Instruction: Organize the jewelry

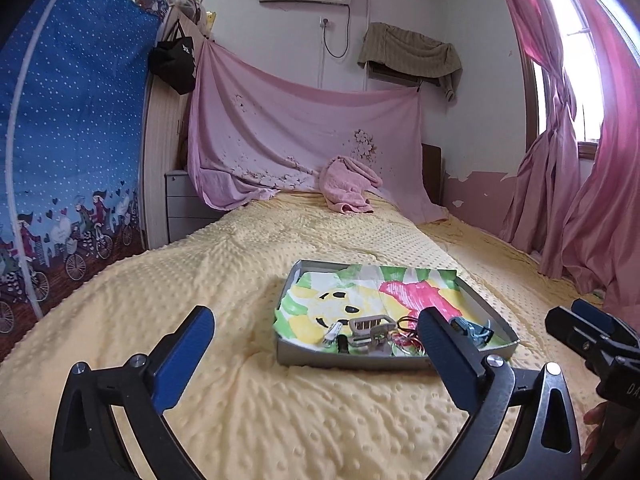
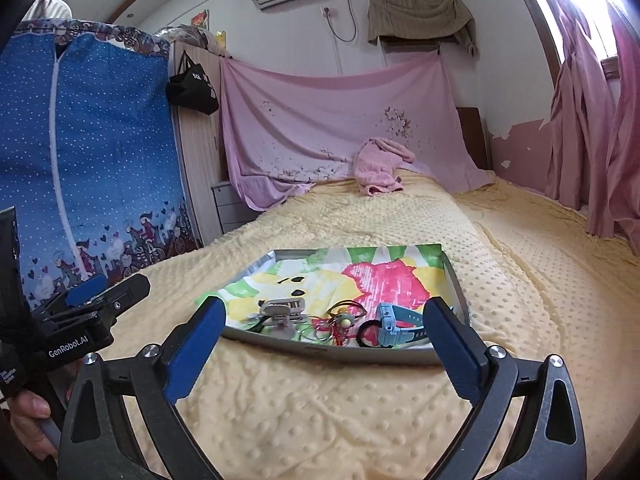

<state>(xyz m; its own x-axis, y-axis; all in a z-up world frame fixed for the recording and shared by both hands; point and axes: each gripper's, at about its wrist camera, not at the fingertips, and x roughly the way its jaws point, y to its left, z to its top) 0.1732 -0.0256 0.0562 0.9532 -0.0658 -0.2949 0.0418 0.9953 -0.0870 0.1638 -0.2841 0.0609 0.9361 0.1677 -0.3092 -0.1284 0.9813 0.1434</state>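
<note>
Tray: shallow grey tray (image 2: 454,280) on the yellow dotted blanket (image 2: 320,420) of the bed, lined with a bright cartoon-print cloth (image 2: 360,276); long axis runs left-right in both views.
Jewelry: all bunched along the tray's near edge, on the cloth.
Watch: blue watch (image 2: 394,320) at the near right corner, strap lying roughly left-right, next to a dark ring.
Hair clip: grey toothed hair clip (image 2: 284,310) at the left of the group, long side left-right.
Middle: tangle of thin red and dark hair ties (image 2: 340,322) around a small round charm, between clip and watch.
Left tool: left tool (image 1: 316,336) spread wide, nothing between the fingers, angled slightly down over the blanket, short of the tray's near edge; its right finger overlaps the tray's near right part in view.
Right tool: right tool (image 2: 324,330) likewise wide apart and empty, tilted slightly down, tray's near edge framed between the fingers.
Spacing: the two tools sit side by side, each visible at the edge of the other's view; a hand (image 2: 30,420) grips the left handle.
</note>
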